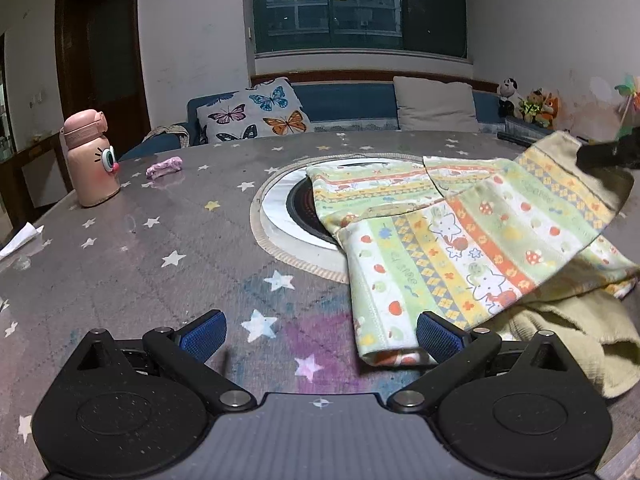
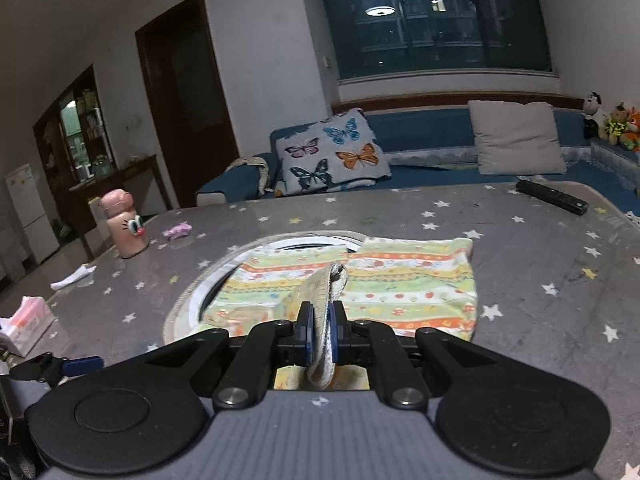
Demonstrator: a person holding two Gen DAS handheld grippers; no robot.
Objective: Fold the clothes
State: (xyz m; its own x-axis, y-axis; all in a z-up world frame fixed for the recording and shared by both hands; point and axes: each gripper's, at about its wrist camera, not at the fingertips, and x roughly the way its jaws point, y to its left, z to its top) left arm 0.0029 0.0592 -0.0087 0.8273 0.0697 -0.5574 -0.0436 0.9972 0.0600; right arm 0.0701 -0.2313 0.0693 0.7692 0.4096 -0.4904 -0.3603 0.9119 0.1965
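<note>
A child's patterned garment (image 1: 452, 236) in green, yellow and orange stripes lies on the star-print table, partly over a round inset hotplate (image 1: 288, 208). My left gripper (image 1: 320, 338) is open, low over the table, its right pad beside the garment's near cuff. My right gripper (image 2: 321, 330) is shut on a fold of the garment's edge (image 2: 326, 300) and holds it lifted; it shows as a dark shape at the far right in the left wrist view (image 1: 608, 154). The rest of the garment (image 2: 360, 284) lies flat ahead of it.
A pink cartoon bottle (image 1: 90, 158) stands at the table's left, with a pink scrap (image 1: 164, 166) and white paper (image 1: 20, 236) nearby. A tissue pack (image 2: 24, 320) and a black remote (image 2: 552, 196) lie on the table. A blue sofa with cushions (image 1: 256, 112) is behind.
</note>
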